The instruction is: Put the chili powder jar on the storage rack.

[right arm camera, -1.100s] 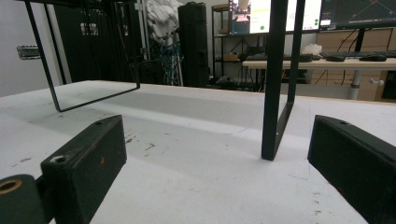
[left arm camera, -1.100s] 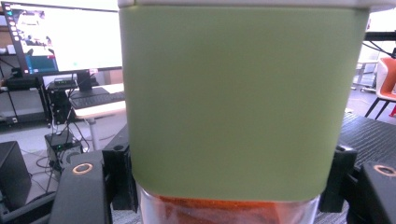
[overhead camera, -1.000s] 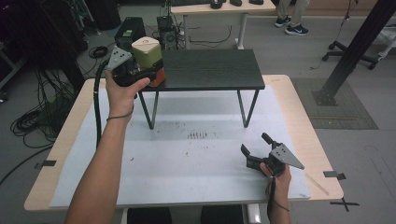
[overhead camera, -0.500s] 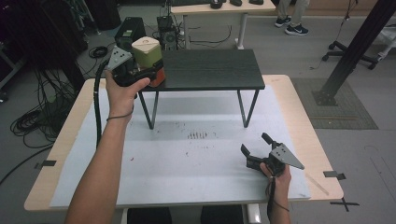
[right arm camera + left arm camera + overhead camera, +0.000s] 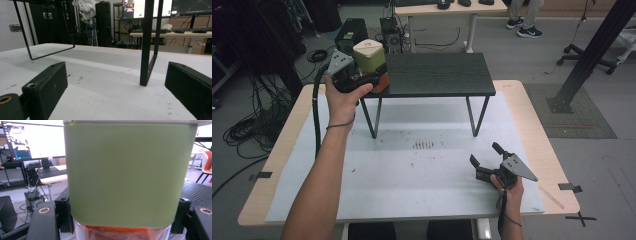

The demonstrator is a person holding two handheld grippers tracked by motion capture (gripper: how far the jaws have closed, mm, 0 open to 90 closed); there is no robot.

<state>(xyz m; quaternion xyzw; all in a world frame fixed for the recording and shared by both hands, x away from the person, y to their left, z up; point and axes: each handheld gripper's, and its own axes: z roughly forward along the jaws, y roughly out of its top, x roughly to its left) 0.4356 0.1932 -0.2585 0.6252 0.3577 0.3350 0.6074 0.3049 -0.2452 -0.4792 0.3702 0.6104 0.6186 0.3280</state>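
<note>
A container point(image 5: 368, 57) with a pale green sleeve, cream top and orange lower part stands at the left end of the black raised shelf point(image 5: 437, 75). My left gripper point(image 5: 371, 80) is shut on it, a jaw on each side of its lower part. In the left gripper view the container point(image 5: 127, 172) is very close, between the jaws of the left gripper point(image 5: 123, 220). My right gripper point(image 5: 484, 154) rests open near the table's front right, nothing between its jaws. The right gripper point(image 5: 117, 82) faces a shelf leg point(image 5: 147, 45).
The shelf stands on thin black legs over a white mat point(image 5: 422, 170) on the wooden table point(image 5: 532, 115). Cables point(image 5: 247, 130) and computer cases point(image 5: 349, 30) lie on the floor at the left and beyond. A black post point(image 5: 592, 50) stands at the right.
</note>
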